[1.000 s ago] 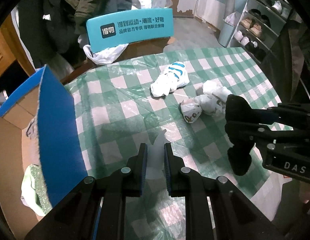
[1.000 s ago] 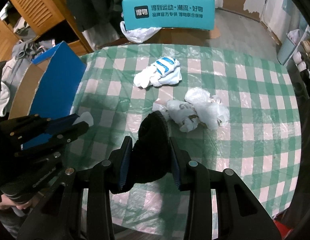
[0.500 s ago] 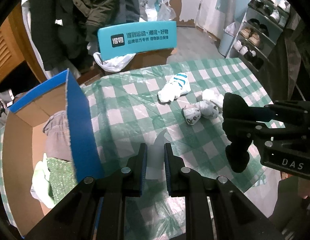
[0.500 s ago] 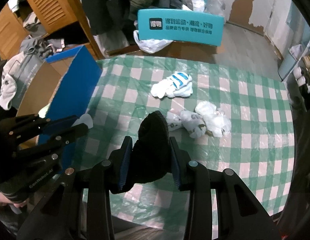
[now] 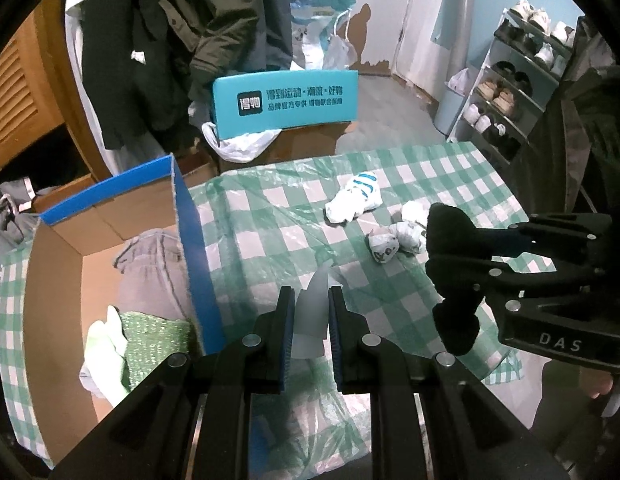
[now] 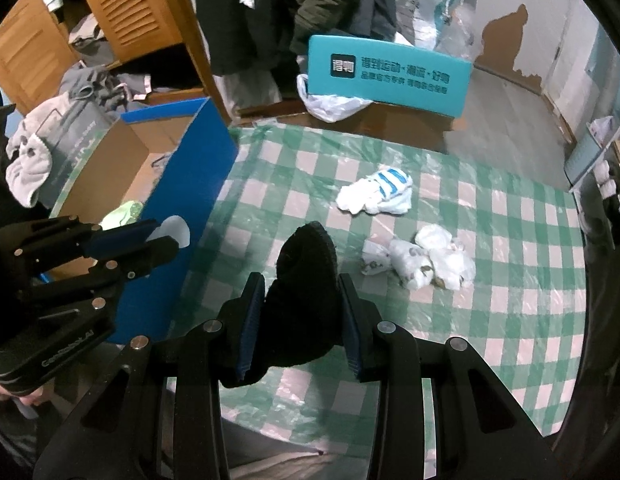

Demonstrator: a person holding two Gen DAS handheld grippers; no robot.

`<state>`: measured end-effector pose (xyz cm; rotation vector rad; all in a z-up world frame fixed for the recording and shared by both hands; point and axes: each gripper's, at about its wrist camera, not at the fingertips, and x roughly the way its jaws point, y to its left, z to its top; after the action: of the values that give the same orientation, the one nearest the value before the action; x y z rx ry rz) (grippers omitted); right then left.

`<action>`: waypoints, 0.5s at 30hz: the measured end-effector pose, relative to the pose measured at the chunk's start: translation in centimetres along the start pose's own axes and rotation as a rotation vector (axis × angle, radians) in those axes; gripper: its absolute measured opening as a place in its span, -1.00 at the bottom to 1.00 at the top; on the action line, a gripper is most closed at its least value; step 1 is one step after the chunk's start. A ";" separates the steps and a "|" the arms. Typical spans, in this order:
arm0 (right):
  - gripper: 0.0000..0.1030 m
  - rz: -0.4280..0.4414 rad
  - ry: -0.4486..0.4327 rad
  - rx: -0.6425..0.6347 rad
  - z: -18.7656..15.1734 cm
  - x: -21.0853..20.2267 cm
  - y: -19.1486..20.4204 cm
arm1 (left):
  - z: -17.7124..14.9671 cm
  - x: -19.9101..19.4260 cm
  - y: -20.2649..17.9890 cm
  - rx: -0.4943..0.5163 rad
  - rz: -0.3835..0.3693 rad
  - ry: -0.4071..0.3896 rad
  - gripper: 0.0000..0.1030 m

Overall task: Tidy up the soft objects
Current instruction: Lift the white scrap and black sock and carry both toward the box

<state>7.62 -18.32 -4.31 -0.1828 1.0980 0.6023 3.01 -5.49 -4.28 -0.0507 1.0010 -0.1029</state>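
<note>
My left gripper is shut on a pale white soft piece and holds it in the air beside the blue cardboard box. My right gripper is shut on a black knitted item, held above the checked table. In the right wrist view the left gripper hangs by the box wall. A white and blue striped sock bundle and a white patterned bundle lie on the table. The box holds a grey garment and a green item.
The green checked tablecloth is covered with clear plastic. A teal chair back stands at the table's far edge with a white plastic bag on the seat. Coats hang behind. A shoe rack stands far right.
Both grippers have risen and pulled back from the table with their items. The view now takes in more of the blue box and its contents.
</note>
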 end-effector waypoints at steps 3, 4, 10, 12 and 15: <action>-0.32 0.003 -0.004 -0.011 0.3 -0.1 0.6 | -0.1 -0.6 0.5 -0.005 0.005 -0.010 -0.69; -0.32 0.005 -0.005 -0.014 0.3 -0.2 0.7 | -0.1 -0.8 0.6 -0.006 0.008 -0.013 -0.69; -0.32 0.016 -0.014 -0.035 1.1 -0.4 2.0 | -0.2 -1.9 1.7 -0.018 0.023 -0.028 -0.69; -0.32 0.022 -0.017 -0.041 1.4 -0.5 2.5 | -0.3 -2.2 2.2 -0.027 0.030 -0.035 -0.69; -0.32 0.027 -0.020 -0.051 1.8 -0.6 3.3 | -0.4 -2.8 2.9 -0.037 0.033 -0.046 -0.69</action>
<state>7.04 -15.05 -2.48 -0.2062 1.0679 0.6557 1.40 -2.32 -2.41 -0.0702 0.9574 -0.0530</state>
